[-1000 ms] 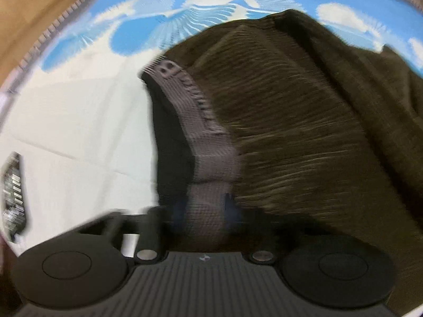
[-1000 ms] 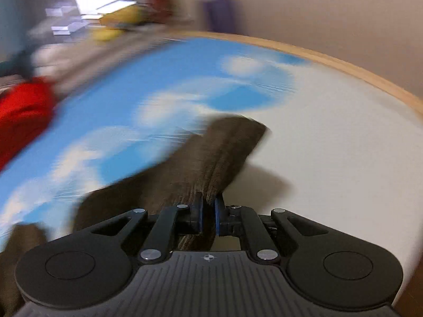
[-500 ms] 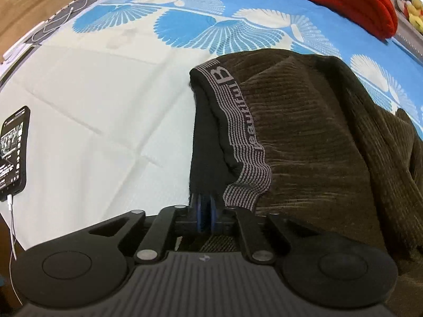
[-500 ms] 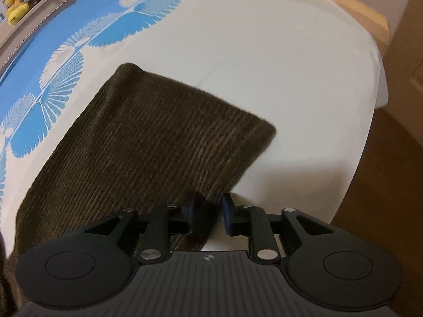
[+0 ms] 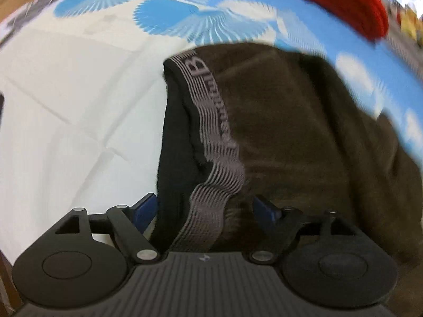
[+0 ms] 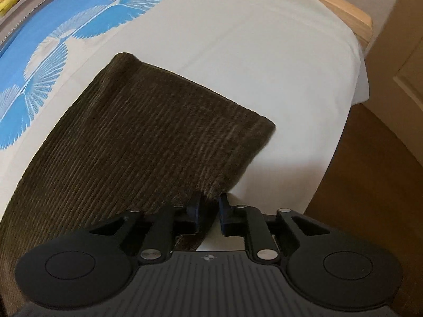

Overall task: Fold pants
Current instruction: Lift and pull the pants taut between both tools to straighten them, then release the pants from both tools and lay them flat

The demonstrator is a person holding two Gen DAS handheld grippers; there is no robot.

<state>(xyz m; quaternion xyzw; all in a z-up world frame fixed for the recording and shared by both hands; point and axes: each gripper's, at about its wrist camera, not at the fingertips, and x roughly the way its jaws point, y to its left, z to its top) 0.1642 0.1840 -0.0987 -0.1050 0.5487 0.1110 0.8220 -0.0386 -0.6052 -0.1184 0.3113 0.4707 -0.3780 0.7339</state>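
Dark brown corduroy pants lie on a bed sheet. Their grey striped waistband runs toward my left gripper, which is open with the waistband corner lying loose between its spread fingers. In the right wrist view the leg end lies flat on the sheet. My right gripper is partly open at the near corner of the hem, with the fabric edge between its fingers but not clamped.
The sheet is white with a blue fan-pattern band. A red garment lies at the far right. The bed edge and wooden floor are close on the right. A wooden bed frame rims the far side.
My left gripper has opened wide and let go of the waistband. My right gripper has opened a little more at the hem. The leg end now lies flat.
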